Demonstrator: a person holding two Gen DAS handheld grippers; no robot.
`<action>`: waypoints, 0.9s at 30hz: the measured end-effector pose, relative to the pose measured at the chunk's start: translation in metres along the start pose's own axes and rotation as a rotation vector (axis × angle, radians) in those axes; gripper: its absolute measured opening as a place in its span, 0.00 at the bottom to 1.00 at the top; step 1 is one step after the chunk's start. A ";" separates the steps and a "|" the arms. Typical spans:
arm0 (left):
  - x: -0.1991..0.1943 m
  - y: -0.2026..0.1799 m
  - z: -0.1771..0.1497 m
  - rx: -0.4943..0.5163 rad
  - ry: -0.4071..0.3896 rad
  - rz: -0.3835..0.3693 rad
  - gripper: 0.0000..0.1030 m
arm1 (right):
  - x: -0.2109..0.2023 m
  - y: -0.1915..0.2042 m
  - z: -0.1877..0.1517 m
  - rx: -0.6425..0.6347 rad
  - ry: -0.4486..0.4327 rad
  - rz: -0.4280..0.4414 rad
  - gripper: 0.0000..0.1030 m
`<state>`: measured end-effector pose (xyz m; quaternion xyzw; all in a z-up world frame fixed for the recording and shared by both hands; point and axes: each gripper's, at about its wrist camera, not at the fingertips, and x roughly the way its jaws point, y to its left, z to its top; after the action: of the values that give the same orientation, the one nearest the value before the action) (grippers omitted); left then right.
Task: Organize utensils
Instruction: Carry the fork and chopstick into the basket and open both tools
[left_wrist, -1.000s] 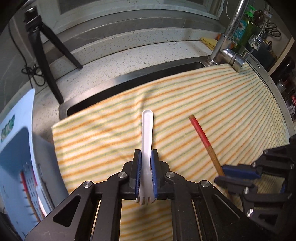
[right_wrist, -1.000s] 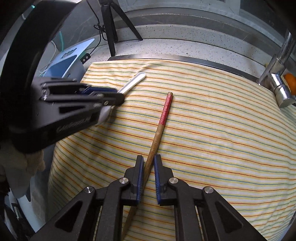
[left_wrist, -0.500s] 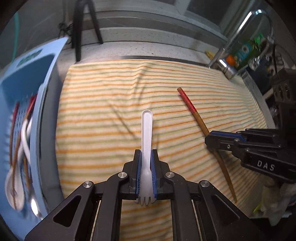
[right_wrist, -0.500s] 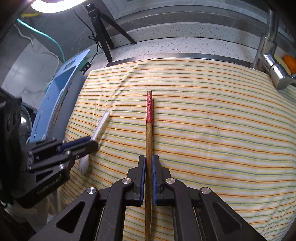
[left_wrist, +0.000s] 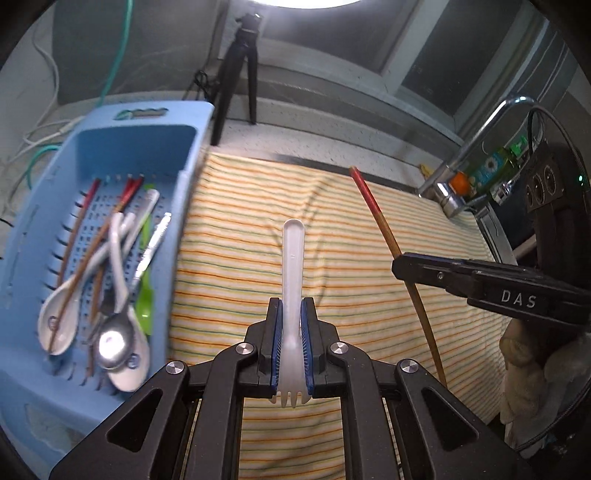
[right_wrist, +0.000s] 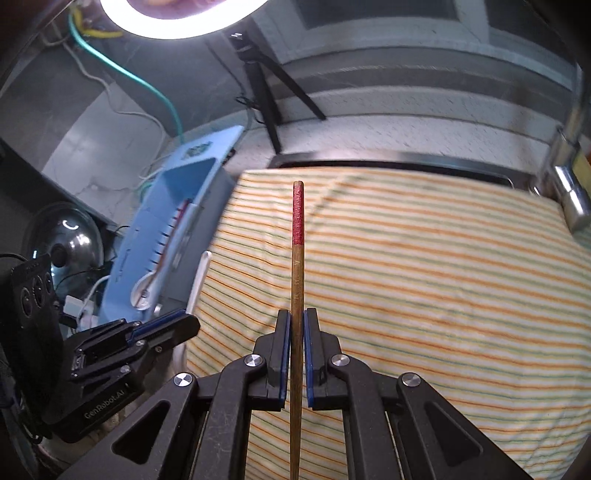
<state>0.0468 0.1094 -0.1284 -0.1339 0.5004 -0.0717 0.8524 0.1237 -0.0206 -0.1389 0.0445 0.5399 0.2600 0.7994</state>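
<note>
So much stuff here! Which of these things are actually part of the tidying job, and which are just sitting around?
Part of the job:
- white plastic fork, gripped by the left tool
- red-tipped chopstick, gripped by the right tool
- blue basket with utensils in it

Just lying about:
- striped cloth
- black tripod
- tap
- green bottle
- metal lid

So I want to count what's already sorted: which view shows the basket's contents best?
The left wrist view: it looks down into the blue basket, showing spoons, chopsticks and more. The right wrist view catches the basket edge-on, with one spoon and a few red tips showing.
</note>
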 end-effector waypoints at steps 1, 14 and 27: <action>-0.004 0.005 0.001 -0.003 -0.007 0.009 0.08 | -0.001 0.009 0.003 -0.014 -0.004 0.014 0.06; -0.038 0.060 0.007 -0.029 -0.061 0.105 0.08 | 0.038 0.100 0.040 -0.109 0.019 0.146 0.06; -0.047 0.096 0.005 -0.056 -0.059 0.132 0.08 | 0.075 0.132 0.047 -0.101 0.059 0.171 0.06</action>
<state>0.0275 0.2135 -0.1157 -0.1264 0.4844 0.0024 0.8656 0.1382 0.1375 -0.1356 0.0424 0.5438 0.3553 0.7591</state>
